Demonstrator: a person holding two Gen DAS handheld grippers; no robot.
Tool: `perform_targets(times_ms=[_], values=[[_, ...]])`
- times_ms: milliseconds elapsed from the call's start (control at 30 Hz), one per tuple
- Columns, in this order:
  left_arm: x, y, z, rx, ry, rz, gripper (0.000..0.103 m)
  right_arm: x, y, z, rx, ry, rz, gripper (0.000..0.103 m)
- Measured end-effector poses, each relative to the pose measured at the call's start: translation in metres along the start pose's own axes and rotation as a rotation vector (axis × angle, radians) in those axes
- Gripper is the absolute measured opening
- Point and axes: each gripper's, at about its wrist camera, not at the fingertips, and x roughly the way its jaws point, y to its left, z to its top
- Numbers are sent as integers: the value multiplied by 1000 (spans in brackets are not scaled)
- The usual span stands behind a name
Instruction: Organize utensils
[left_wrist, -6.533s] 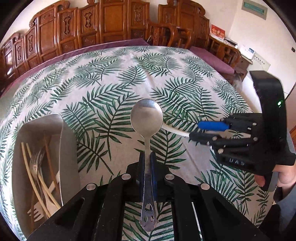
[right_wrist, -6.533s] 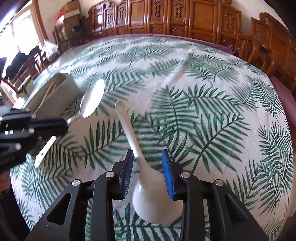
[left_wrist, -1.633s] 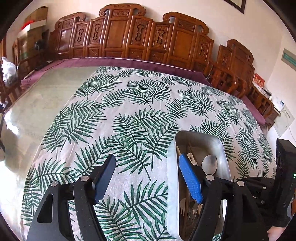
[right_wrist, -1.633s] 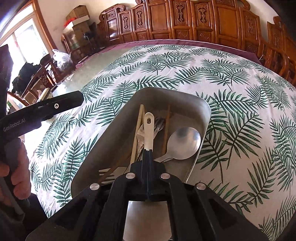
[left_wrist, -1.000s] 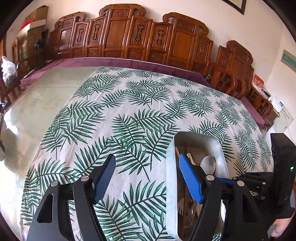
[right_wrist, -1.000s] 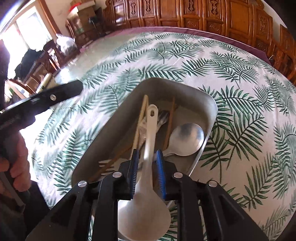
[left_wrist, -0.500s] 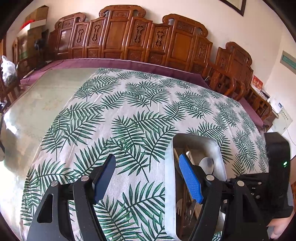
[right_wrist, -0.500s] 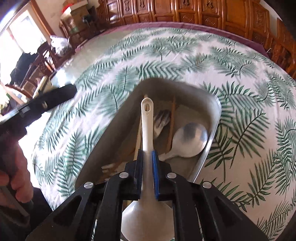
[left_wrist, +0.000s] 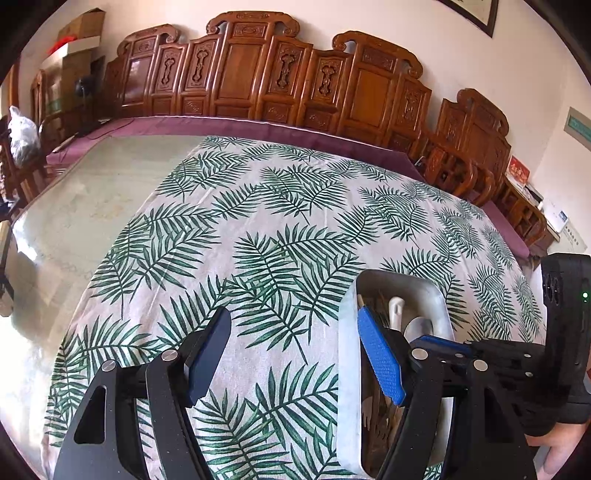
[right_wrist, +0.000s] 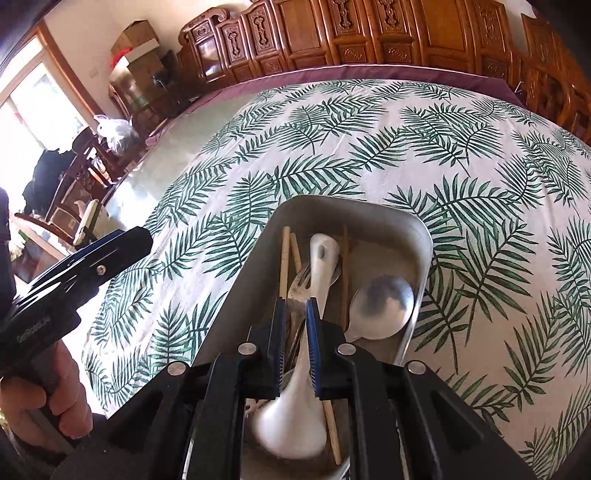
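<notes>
Both jaws parted: left gripper (left_wrist: 295, 354) empty; right gripper (right_wrist: 294, 317) just released white spoon (right_wrist: 295, 413).

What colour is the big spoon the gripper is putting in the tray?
White spoon, seen best from the right wrist view.

Cloth (left_wrist: 258, 221) left of the tray (left_wrist: 347, 369) lies bare; tray interior crowded with utensils (right_wrist: 314, 280); right gripper (right_wrist: 293, 314) above it.

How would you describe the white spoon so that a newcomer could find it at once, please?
On the palm-leaf tablecloth stands a metal tray full of utensils. The white spoon lies lengthwise in it, between the right gripper's fingers. Unlike the shiny metal spoon beside it and the thin chopsticks, it is matt white with a hole in its handle tip.
</notes>
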Motion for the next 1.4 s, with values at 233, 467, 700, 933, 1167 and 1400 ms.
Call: perform_targets(times_ms=[233, 467, 700, 933, 1167, 1400], values=[[-17, -14, -10, 28, -18, 9, 68, -46, 0, -17, -38, -77, -12, 15], [-48, -43, -25, 76, -49, 4, 85, -98, -9, -42, -54, -146, -54, 17], [-89, -79, -41, 128, -83, -2, 95, -158, -17, -70, -59, -258, -143, 70], [-127, -123, -50, 183, -89, 6, 95, -219, -28, -97, -33, -368, -237, 100], [-158, -152, -56, 198, -117, -9, 95, -259, -41, -121, 7, -430, -279, 100], [-203, -172, -53, 212, -216, -30, 95, -314, -35, -139, -1, -575, -294, 100]])
